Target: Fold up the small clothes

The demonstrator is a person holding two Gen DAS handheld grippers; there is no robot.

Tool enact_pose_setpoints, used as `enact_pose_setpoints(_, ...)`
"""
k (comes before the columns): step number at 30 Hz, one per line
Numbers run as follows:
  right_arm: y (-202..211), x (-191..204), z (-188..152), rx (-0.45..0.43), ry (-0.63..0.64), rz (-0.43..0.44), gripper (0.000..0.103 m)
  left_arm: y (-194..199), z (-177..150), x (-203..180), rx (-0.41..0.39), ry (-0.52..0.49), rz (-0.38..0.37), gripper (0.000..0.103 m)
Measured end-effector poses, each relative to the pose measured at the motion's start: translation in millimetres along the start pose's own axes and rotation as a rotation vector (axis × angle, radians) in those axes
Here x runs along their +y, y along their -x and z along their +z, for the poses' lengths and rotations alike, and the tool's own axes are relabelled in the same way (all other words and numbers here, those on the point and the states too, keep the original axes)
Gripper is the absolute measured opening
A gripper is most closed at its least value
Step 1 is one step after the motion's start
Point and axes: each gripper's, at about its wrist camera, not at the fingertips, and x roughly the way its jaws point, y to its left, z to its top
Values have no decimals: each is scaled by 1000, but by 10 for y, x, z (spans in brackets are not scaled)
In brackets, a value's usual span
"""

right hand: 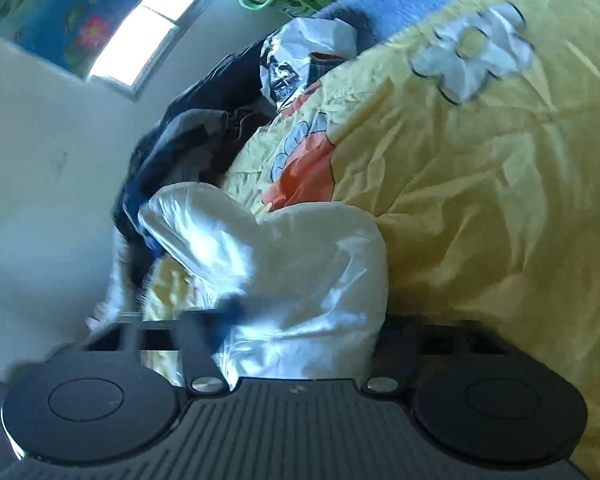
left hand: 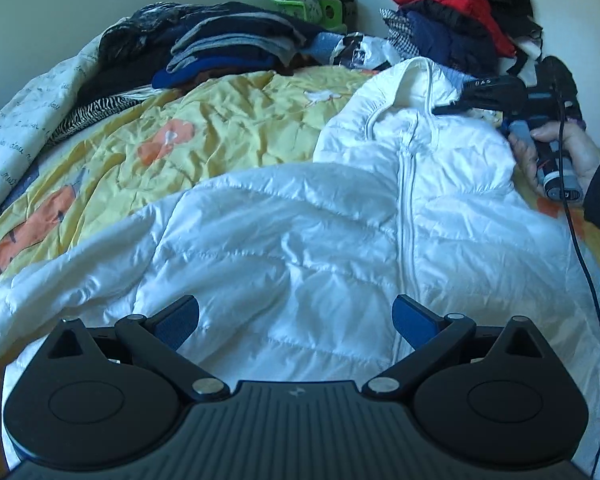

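Observation:
A white puffer jacket [left hand: 300,224] lies spread on the yellow flowered bedspread [left hand: 204,120], zipper up, collar toward the far side. My left gripper [left hand: 296,320] hovers open over the jacket's lower body, blue pads [left hand: 180,322] wide apart, holding nothing. My right gripper [left hand: 452,108] is at the jacket's far right shoulder, held by a hand [left hand: 560,152]. In the right wrist view the jacket's fabric [right hand: 292,272] bunches between the fingers [right hand: 204,344]; the view is blurred and the right finger is hidden by cloth.
Stacks of folded dark clothes [left hand: 228,44] and a red and navy pile [left hand: 452,12] line the far side by the wall. A white printed blanket [left hand: 20,120] lies at the left. A black cable [left hand: 580,248] trails over the jacket's right side.

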Motion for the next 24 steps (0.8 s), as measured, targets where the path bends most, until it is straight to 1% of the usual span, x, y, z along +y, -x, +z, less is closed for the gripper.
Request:
enact_pose_setpoints(2, 132, 196, 0, -57, 98, -2, 19, 30, -6, 14, -5, -6, 4, 103)
enact_pose_setpoints(5, 425, 636, -31, -119, 282, 3, 18, 112, 25, 69, -26, -4, 10, 103)
enact_pose_setpoints(7, 709, 1018, -190, -156, 422, 58, 17, 207, 49, 127, -51, 5, 13, 103)
enact_pose_setpoints(11, 1382, 1683, -797, -194, 697, 174, 17, 478, 90, 318, -115, 45, 15, 103)
enact_pose_setpoints(12, 1555, 1825, -1044, -187, 769, 199, 17, 563, 89, 380, -134, 52, 23, 103)
enact_pose_setpoints(14, 1820, 2019, -1468, -131, 887, 226, 17, 711, 78, 507, -170, 69, 42, 103)
enact_pose_setpoints(15, 1905, 2093, -1748, -88, 962, 224, 17, 784, 64, 562, -186, 71, 53, 103)
enact_pose_setpoints(16, 1956, 2132, -1957, -54, 1012, 215, 17, 867, 46, 619, -204, 70, 72, 103)
enact_pose_setpoints(18, 2004, 2101, -2395, 48, 1071, 191, 17, 1042, -3, 695, -243, 46, 126, 103)
enact_pose_setpoints(19, 2022, 2048, -2544, 88, 1075, 177, 16, 1144, -61, 753, -272, 43, 133, 103)
enact_pose_setpoints(21, 2005, 1908, -2853, 179, 1098, 115, 16, 1274, -156, 852, -269, 49, 119, 103)
enact_pose_setpoints(22, 1985, 1845, -2953, 204, 1111, 84, 16, 1315, -205, 877, -259, 49, 110, 103)
enact_pose_setpoints(24, 1986, 1775, -3188, 212, 1147, 23, 16, 1345, -282, 859, -235, 36, 90, 103)
